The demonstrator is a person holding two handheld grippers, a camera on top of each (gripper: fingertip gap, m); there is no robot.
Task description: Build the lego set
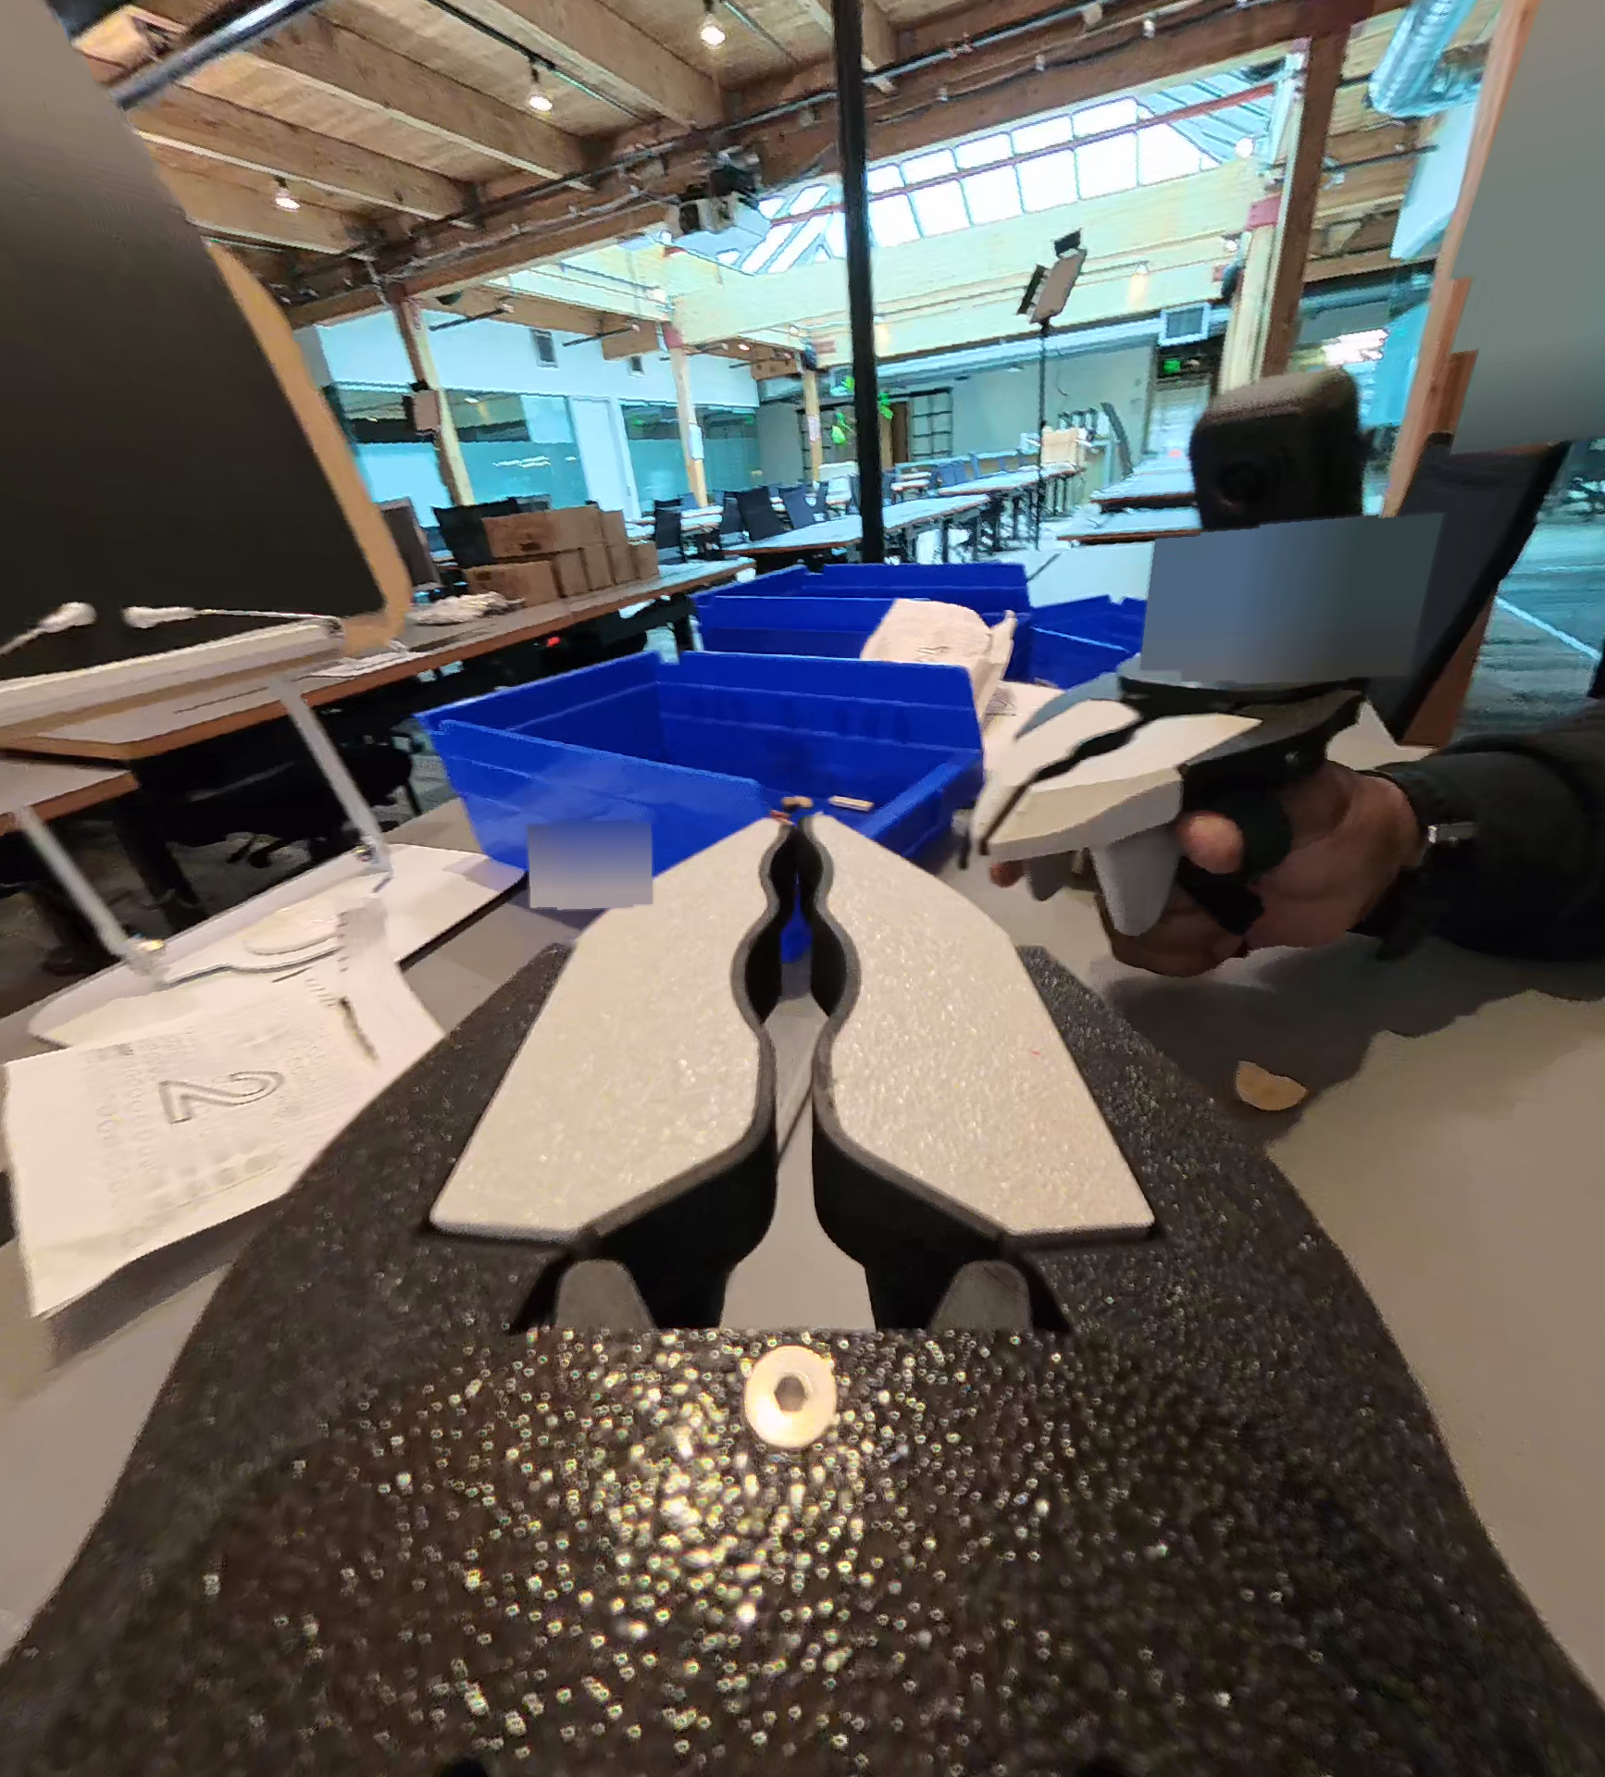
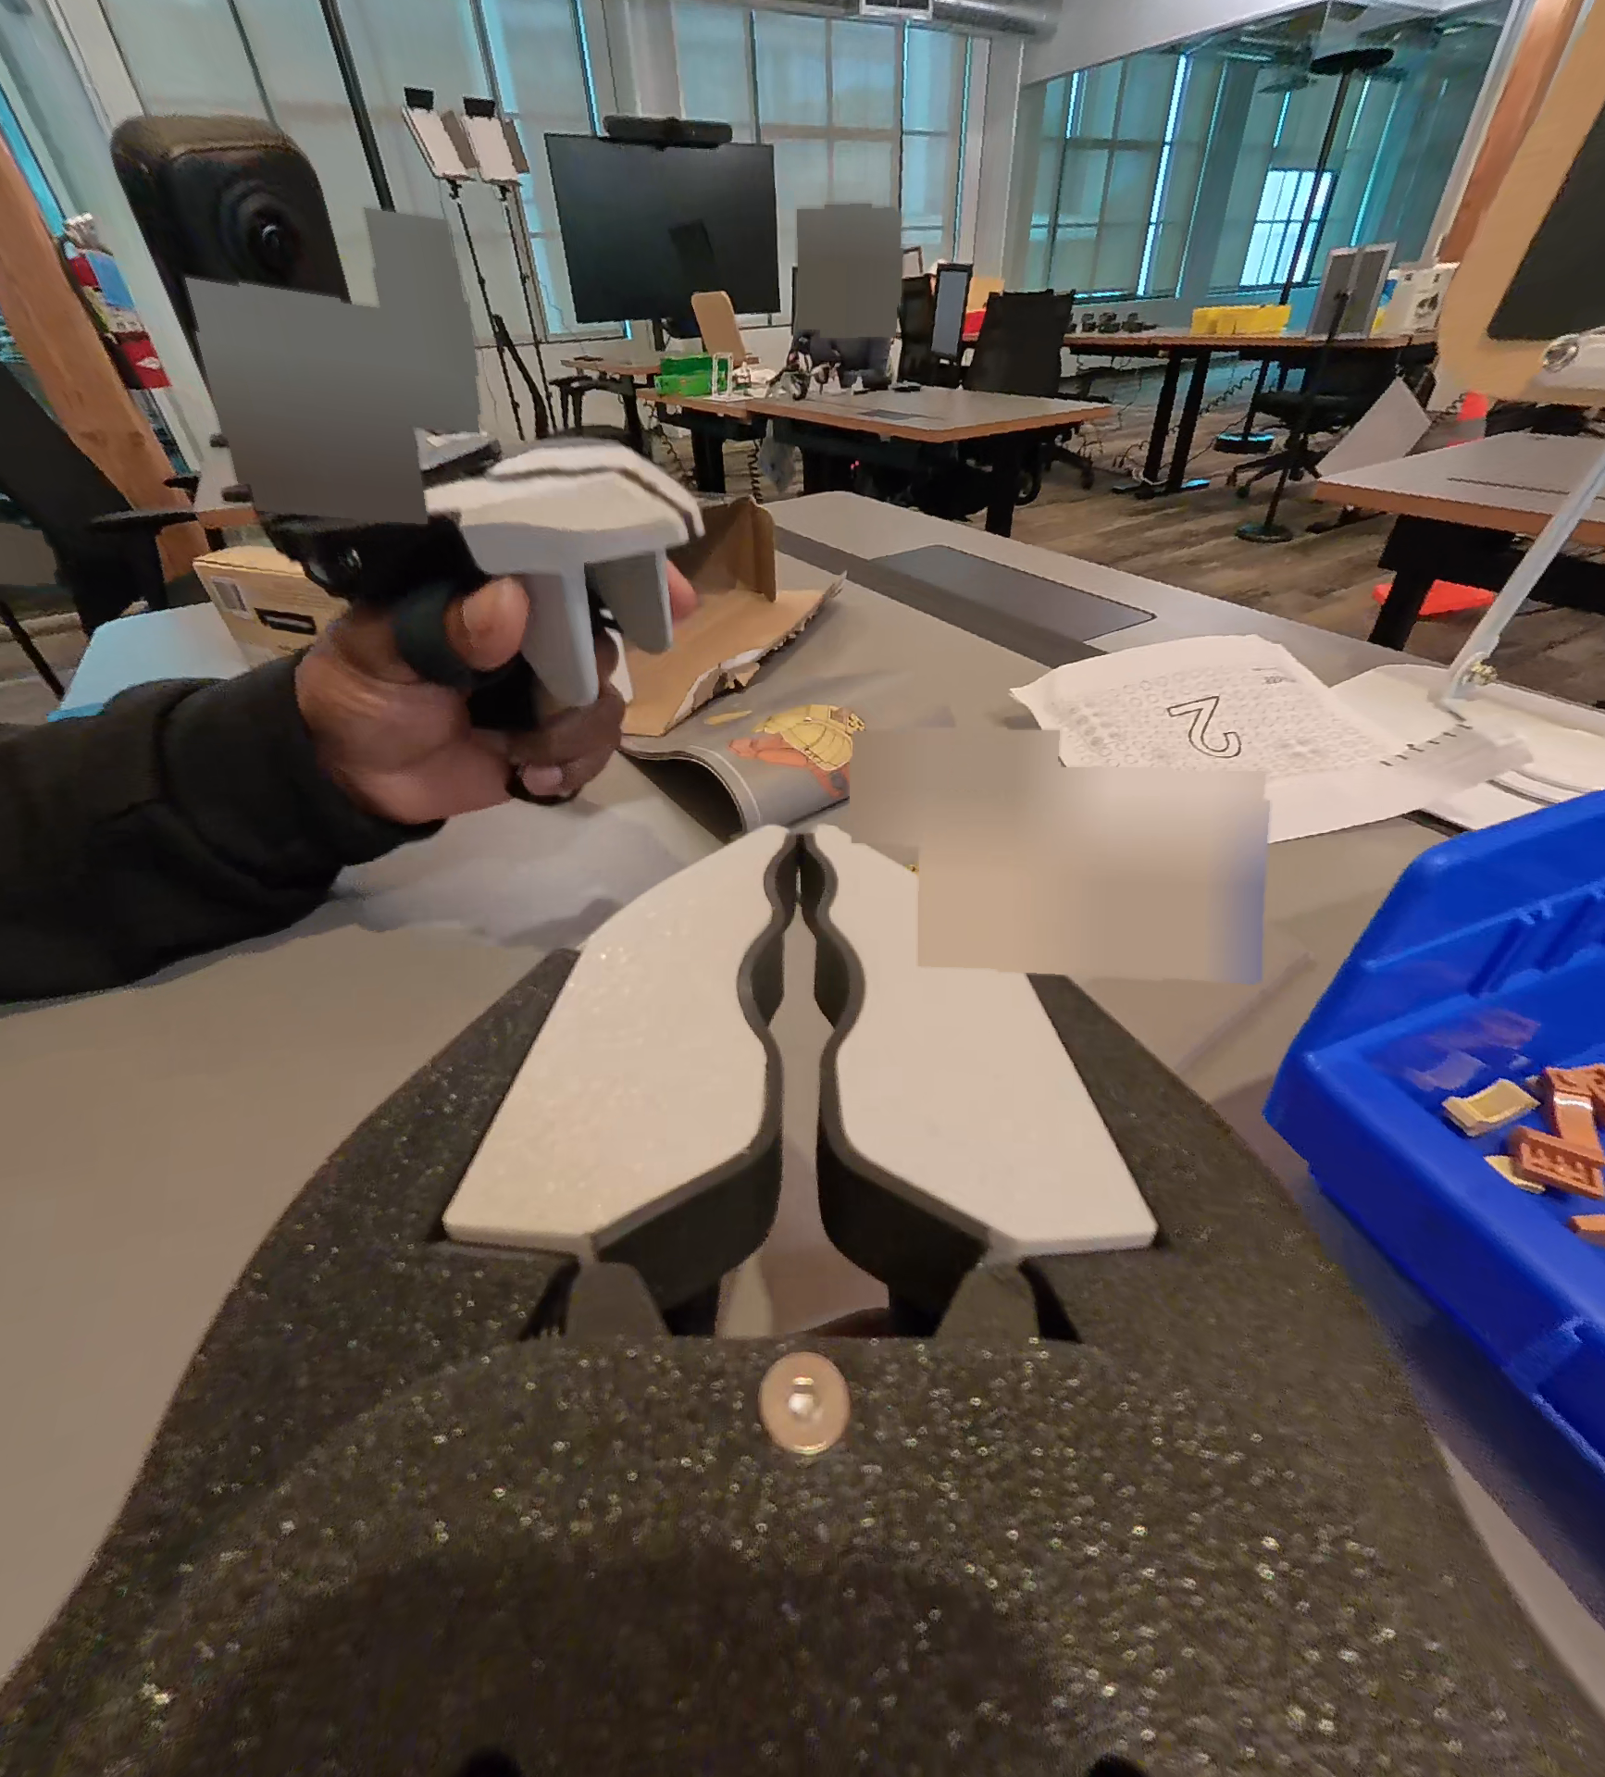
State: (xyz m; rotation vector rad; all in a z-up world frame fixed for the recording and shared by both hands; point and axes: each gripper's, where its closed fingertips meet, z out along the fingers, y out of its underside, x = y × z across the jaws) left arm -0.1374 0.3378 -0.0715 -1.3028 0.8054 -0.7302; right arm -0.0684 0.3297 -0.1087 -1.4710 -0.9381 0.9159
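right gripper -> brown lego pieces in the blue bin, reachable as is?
Probably yes. The brown lego pieces lie loose in the open-topped blue bin just right of the right gripper, with nothing over them. Its fingers are shut and empty, so they must open and clear the bin's near wall first.

- We see brown and tan lego pieces (image 2: 1570, 1144) lying loose and scattered on the floor of the blue bin (image 2: 1414, 971).
- A printed paper bag (image 2: 1203, 721) lies flat on the table, near the bin.
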